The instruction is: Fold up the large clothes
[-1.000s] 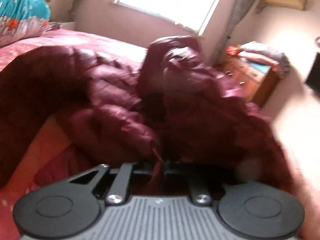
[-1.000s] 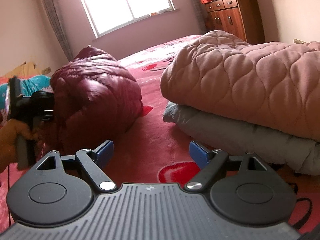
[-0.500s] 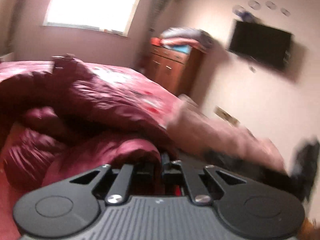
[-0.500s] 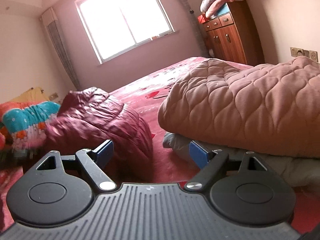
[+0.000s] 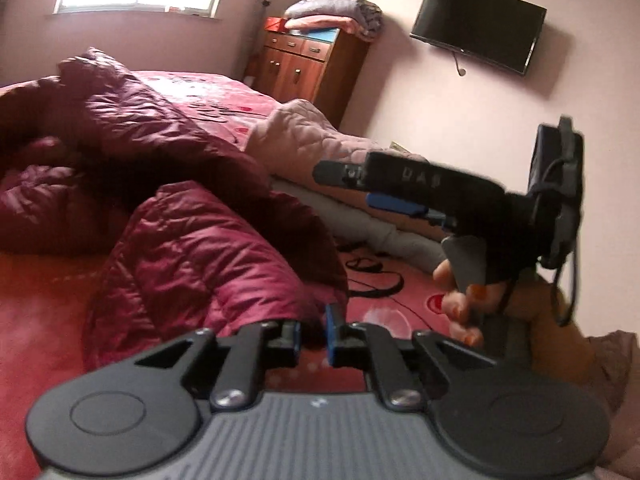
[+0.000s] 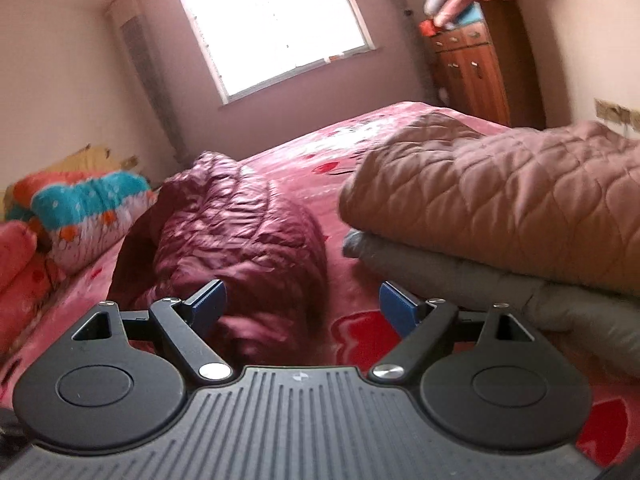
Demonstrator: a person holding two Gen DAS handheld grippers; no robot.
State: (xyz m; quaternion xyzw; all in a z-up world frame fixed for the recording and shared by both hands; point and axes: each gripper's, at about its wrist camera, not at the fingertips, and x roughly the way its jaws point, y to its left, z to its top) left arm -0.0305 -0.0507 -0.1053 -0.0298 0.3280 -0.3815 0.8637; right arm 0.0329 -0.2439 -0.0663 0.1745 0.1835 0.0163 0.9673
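Observation:
A maroon puffer jacket [image 5: 192, 248] lies bunched on the red bed [image 5: 36, 312]. My left gripper [image 5: 313, 334] is shut on the jacket's near edge, with fabric pinched between its blue pads. In the right wrist view the jacket [image 6: 240, 240] sits as a heap ahead and to the left. My right gripper [image 6: 302, 306] is open and empty, just above the bed [image 6: 360, 328] in front of the heap. It also shows in the left wrist view [image 5: 400, 196], held in a hand at the right.
A folded pink quilt [image 6: 500, 192] on a grey one [image 6: 480, 292] lies on the right of the bed. Colourful pillows [image 6: 80, 208] sit at the left. A wooden dresser [image 5: 308, 68] and a wall TV [image 5: 478, 26] stand beyond the bed. A black cord [image 5: 372, 276] lies on the bed.
My left gripper has swung right with the jacket edge, pulling the jacket down from a tall heap into a lower fold. My right gripper has moved closer to the jacket and stayed open.

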